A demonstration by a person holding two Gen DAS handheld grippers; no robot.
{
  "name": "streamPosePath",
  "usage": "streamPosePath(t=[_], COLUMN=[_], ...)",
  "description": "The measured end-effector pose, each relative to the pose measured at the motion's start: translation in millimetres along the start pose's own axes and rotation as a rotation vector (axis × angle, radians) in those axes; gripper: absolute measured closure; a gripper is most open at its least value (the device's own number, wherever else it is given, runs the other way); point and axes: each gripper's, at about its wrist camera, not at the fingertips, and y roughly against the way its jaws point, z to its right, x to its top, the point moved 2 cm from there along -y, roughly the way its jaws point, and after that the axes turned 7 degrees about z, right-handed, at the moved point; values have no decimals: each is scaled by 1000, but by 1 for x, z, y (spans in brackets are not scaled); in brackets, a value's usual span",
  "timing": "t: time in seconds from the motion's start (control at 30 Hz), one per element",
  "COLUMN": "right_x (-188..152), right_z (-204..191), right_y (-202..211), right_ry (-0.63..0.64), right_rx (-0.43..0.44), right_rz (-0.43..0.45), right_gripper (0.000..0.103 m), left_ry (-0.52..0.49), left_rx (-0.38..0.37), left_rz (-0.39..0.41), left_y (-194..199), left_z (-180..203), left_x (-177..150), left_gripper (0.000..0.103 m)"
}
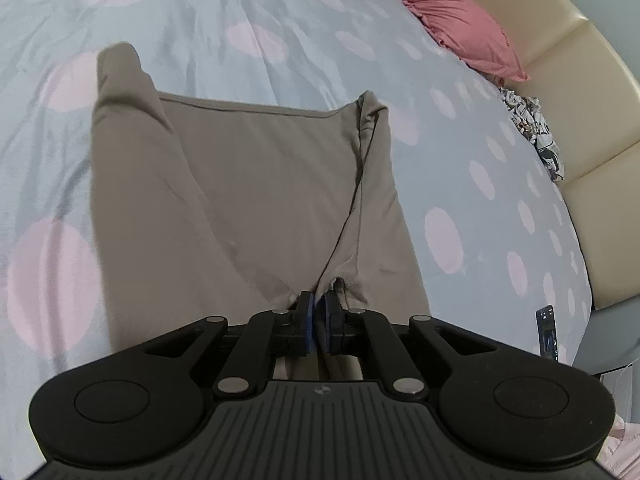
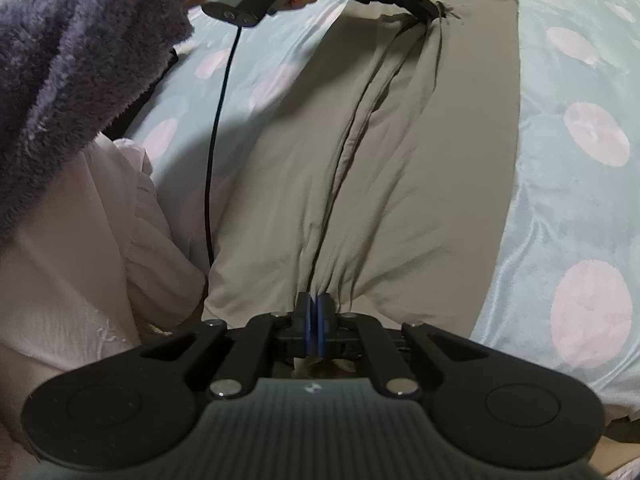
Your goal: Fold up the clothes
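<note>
Taupe garment (image 1: 256,184) spread on a dotted bed cover (image 1: 460,152), pinched at two ends of one raised ridge of cloth. Left tongs (image 1: 319,312) nearly closed on a bunched edge; right tongs (image 2: 314,312) likewise clamped on the ridge just ahead of the pads, with the left tongs (image 2: 424,8) seen at the far end. Likely risks — thin bunches slipping from either pinch, uneven pull skewing the fold, folded sleeves beyond the left tongs springing open.
</note>
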Motion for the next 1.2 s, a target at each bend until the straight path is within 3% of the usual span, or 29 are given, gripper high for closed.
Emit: streamPosePath(t=[0.1, 0.37, 0.53, 0.57, 0.63, 0.8, 0.9, 0.97, 1.1, 1.2], right_x=[-4, -24, -28, -28, -29, -33, -40, -45, -56, -66], right_z=[-2, -5, 2, 5, 11, 22, 25, 25, 16, 9], right_y=[-5, -12, 14, 21, 34, 52, 59, 59, 49, 38], right_ry=[24, 43, 35, 35, 46, 85, 166, 239, 468, 669], right_rx=[-11, 28, 32, 17, -27, -66, -105, -129, -134, -142], right_rz=[-8, -53, 18, 39, 73, 98, 92, 78, 49, 20], right_gripper=[98, 95, 93, 91, 69, 67, 56, 56, 55, 48], left_ry=[-12, -85, -164, -173, -181, -202, -180, -167, -174, -221], left_rx=[0, -10, -23, -20, -24, -43, -68, -96, -105, -96], left_rz=[31, 38, 22, 19, 5, -63, -107, -126, -173, -213], left_y=[19, 70, 102, 107, 117, 129, 131, 128, 114, 99], left_z=[3, 14, 29, 32, 37, 52, 64, 70, 80, 87], left_x=[-3, -46, -97, -109, -135, -192, -223, -239, -258, -265], left_gripper=[82, 81, 79, 78, 78, 70, 64, 63, 60, 60])
